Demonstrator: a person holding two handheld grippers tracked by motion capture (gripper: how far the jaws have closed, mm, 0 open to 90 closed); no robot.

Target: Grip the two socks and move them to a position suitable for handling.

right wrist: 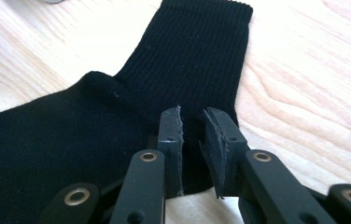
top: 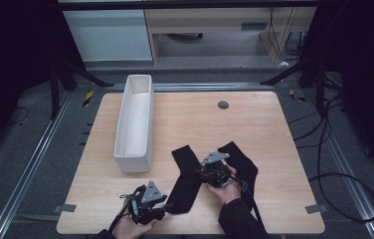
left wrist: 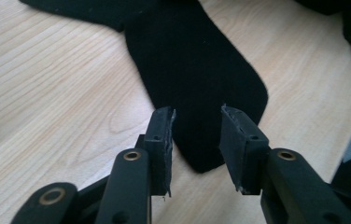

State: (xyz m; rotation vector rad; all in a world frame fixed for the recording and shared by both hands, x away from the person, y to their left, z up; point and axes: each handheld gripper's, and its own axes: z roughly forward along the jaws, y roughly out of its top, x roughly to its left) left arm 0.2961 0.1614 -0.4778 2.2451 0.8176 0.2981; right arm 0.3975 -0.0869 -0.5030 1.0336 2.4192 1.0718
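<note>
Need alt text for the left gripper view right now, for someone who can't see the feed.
The left gripper hovers with its two black jaws apart over the rounded end of a black sock lying flat on the light wooden table; the pads straddle the sock's tip without pressing on it. The sock runs away toward the top of the view.

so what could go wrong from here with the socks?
1. The left gripper has open jaws astride the toe of the near sock; closing too high may catch nothing.
2. The right gripper straddles the second sock with a narrow gap and may pinch only one layer.
3. The socks appear to overlap, so lifting one may drag the other.
</note>
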